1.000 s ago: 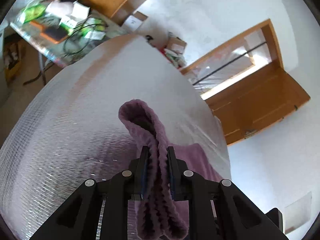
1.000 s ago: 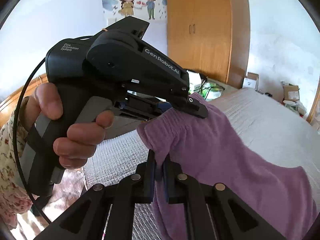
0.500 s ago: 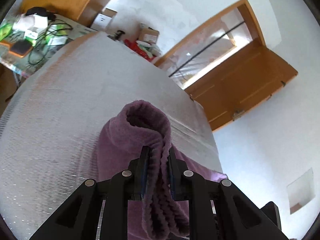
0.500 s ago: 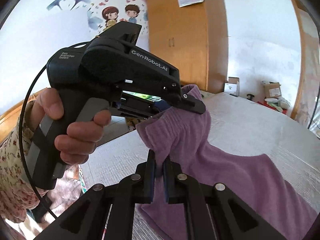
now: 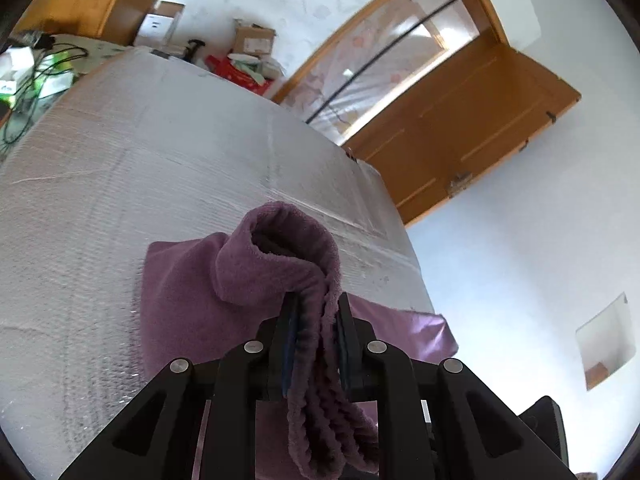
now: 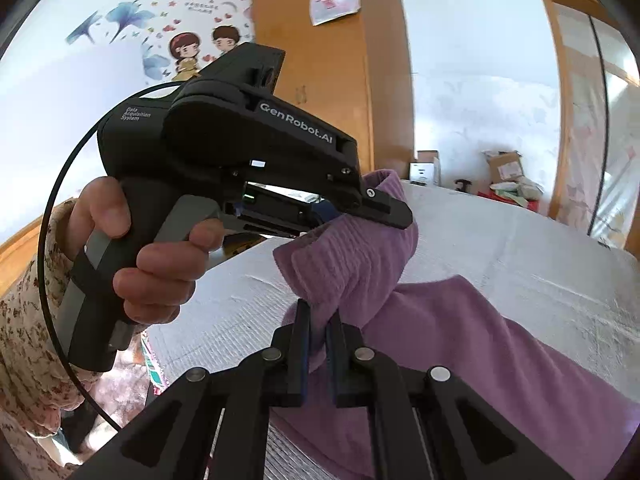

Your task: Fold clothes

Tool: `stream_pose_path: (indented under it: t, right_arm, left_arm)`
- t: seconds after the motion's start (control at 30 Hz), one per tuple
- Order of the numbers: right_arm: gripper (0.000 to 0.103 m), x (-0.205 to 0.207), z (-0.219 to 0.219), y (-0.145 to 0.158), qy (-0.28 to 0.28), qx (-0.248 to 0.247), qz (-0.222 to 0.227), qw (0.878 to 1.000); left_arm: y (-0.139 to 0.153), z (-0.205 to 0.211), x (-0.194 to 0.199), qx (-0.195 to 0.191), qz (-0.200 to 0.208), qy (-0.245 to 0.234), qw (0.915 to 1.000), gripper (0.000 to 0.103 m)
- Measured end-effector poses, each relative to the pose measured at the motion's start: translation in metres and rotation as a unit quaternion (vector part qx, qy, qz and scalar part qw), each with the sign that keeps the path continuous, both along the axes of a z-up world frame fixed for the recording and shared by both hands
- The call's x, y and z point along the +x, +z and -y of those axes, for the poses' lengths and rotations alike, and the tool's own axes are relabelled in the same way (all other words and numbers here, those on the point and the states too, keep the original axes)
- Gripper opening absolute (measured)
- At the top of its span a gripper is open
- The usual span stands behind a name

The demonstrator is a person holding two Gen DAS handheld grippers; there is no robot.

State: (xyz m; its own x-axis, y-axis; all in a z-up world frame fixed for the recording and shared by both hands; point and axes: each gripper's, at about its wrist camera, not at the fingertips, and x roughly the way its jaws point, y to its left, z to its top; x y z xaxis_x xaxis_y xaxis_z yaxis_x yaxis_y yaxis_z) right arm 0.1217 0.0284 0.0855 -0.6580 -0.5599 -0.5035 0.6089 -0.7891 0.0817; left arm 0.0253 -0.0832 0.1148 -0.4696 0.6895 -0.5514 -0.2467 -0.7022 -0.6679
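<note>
A purple knit garment (image 5: 200, 284) lies partly on the white quilted bed (image 5: 120, 168), with one edge lifted. My left gripper (image 5: 314, 304) is shut on a folded bunch of its ribbed edge. In the right wrist view the left gripper (image 6: 384, 208) shows as a black hand-held unit pinching the raised corner of the garment (image 6: 440, 332). My right gripper (image 6: 318, 316) is shut on the same edge, just below and close to the left one. The rest of the garment trails down onto the bed.
A wooden door (image 5: 472, 120) stands open past the bed's far corner. Cardboard boxes and clutter (image 5: 248, 52) sit on the floor at the far end. A wooden wardrobe (image 6: 332, 80) stands behind. A cluttered side table (image 5: 28, 72) is at the left.
Both grippers have carried the held edge forward over the bed. More of the garment now lies spread on the bed beneath the left gripper. Both grips are unchanged.
</note>
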Motion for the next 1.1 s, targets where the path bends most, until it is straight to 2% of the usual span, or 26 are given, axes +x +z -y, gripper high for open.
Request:
stream_pose_path:
  t: [0.2,0.27,0.43,0.63,0.73,0.83,0.9,1.1]
  right_arm:
    - [0.007,-0.004,-0.024,-0.002,-0.031,-0.009,0.005,0.999]
    - [0.007,0.008,-0.033,-0.004,-0.039,-0.007,0.013,0.999]
    - [0.007,0.004,-0.048,-0.017,-0.054,0.0,0.037,0.998]
    - [0.007,-0.001,-0.06,-0.035,-0.063,0.012,0.066,0.996]
    - [0.007,-0.005,-0.07,-0.044,-0.069,0.006,0.087,0.994]
    - [0.008,-0.011,-0.079,-0.053,-0.069,-0.009,0.112,0.991]
    - [0.008,-0.016,-0.085,-0.059,-0.066,-0.021,0.131,0.989]
    - [0.011,-0.023,-0.105,-0.068,-0.058,-0.062,0.171,0.982]
  left_arm:
    - [-0.006,-0.036,-0.011,-0.012,0.011,-0.035,0.9993,0.018]
    - [-0.013,-0.045,-0.015,-0.017,0.021,-0.044,0.9987,0.018]
    - [-0.036,-0.06,-0.022,-0.019,0.05,-0.056,0.997,0.018]
    - [-0.059,-0.073,-0.025,-0.019,0.065,-0.068,0.9954,0.021]
    - [-0.065,-0.07,-0.026,0.005,0.072,-0.067,0.9951,0.024]
    - [-0.062,-0.066,-0.022,0.017,0.059,-0.062,0.9962,0.027]
    - [-0.059,-0.058,-0.018,0.017,0.049,-0.05,0.9974,0.031]
    - [-0.058,-0.026,-0.008,0.018,0.036,-0.005,0.9992,0.032]
